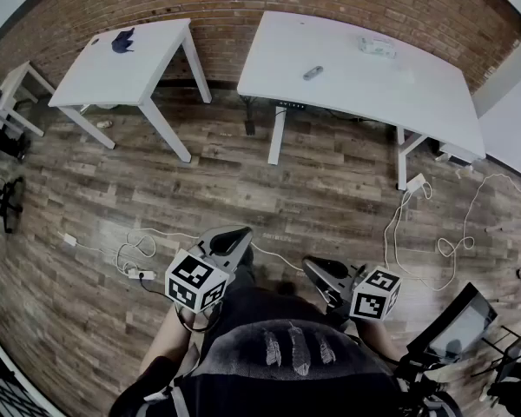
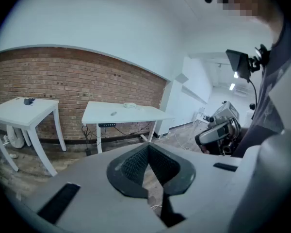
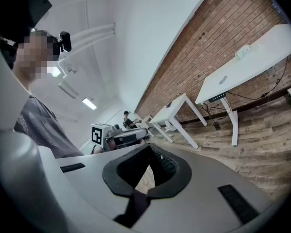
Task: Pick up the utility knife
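Observation:
The utility knife (image 1: 313,73) is a small grey thing lying on the large white table (image 1: 417,94) against the brick wall. It also shows as a speck in the left gripper view (image 2: 113,113) and the right gripper view (image 3: 223,80). Both grippers are held close to my body, far from that table and over the wooden floor. The left gripper (image 1: 232,236) is shut with nothing between its jaws (image 2: 148,147). The right gripper (image 1: 318,268) is shut and empty too (image 3: 149,152).
A pale flat object (image 1: 378,47) lies farther back on the large table. A smaller white table (image 1: 148,76) at the left carries a dark object (image 1: 122,40). Cables and a power strip (image 1: 139,274) trail over the floor. A screen on a stand (image 1: 456,324) is at my right.

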A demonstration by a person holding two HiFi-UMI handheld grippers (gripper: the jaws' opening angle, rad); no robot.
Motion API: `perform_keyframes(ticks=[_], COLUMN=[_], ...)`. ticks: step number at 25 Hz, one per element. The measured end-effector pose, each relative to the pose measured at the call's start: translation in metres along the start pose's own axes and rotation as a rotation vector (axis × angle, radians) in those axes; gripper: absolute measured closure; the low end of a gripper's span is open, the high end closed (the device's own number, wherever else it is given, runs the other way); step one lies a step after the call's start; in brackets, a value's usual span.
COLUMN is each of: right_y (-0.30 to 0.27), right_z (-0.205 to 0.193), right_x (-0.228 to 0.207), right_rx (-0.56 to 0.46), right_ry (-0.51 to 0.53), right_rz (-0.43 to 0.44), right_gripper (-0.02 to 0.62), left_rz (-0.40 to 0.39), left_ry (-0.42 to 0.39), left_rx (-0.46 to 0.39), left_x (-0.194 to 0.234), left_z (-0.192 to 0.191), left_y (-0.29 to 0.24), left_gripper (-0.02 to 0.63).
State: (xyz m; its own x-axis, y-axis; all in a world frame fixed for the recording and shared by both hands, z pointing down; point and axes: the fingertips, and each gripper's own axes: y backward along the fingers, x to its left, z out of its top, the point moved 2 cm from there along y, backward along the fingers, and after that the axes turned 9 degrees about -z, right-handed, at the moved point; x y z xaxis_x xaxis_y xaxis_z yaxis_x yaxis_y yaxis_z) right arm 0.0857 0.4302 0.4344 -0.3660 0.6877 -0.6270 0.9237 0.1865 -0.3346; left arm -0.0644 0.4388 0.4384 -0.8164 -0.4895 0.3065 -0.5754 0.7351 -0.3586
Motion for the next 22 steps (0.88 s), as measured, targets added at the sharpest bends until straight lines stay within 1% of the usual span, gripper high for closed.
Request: perform_keyframes(ticks=[3, 5, 7, 11, 13, 15, 18, 20, 22], right_y=[-0.032, -0.057, -0.082, -0.117, -0.131, -0.142, -0.153, -0.159, -0.168], right_z=[0.009, 0.015, 0.025, 0.043, 0.05, 0.057, 0.069, 0.077, 0.083], right_x=[0.004, 0.008, 0.008, 0.009, 0.011, 0.011, 0.004, 0.0, -0.001], right_rx=[0.0, 0.02, 0.046, 0.073, 0.085, 0.085, 0.073, 0.073, 0.084], right_ry=[-0.003, 0.03, 0.059, 0.061, 0.067, 0.072, 0.06, 0.051, 0.056], right_rz=[-0.061, -0.1, -0.139, -0.181, -0.201, -0.221, -0.246, -0.25, -0.232], right_gripper=[0.595, 0.595, 0.595, 0.595, 0.595, 0.595, 0.595, 0.595, 0.595], left_rz=[-0.051, -0.096, -0.123, -0.133, -0.151, -0.165, -0.165, -0.165, -0.161], left_ry=[-0.016, -0.029, -0.025, -0.028, -0.012, 0.005, 0.003, 0.0, 0.0], left_rx=[-0.018, -0.068, -0.104, -0.097, -0.101, -0.106, -0.11, -0.119, -0.124], left_x=[0.029, 0.05, 0.073, 0.112, 0.129, 0.146, 0.166, 0.174, 0.18], left_z=[0.013, 0.026, 0.037, 0.045, 0.047, 0.048, 0.056, 0.062, 0.067], left_y=[0.006, 0.014, 0.019, 0.021, 0.024, 0.027, 0.026, 0.024, 0.023], left_gripper=[0.609, 0.609, 0.609, 0.609, 0.609, 0.609, 0.609, 0.609, 0.609])
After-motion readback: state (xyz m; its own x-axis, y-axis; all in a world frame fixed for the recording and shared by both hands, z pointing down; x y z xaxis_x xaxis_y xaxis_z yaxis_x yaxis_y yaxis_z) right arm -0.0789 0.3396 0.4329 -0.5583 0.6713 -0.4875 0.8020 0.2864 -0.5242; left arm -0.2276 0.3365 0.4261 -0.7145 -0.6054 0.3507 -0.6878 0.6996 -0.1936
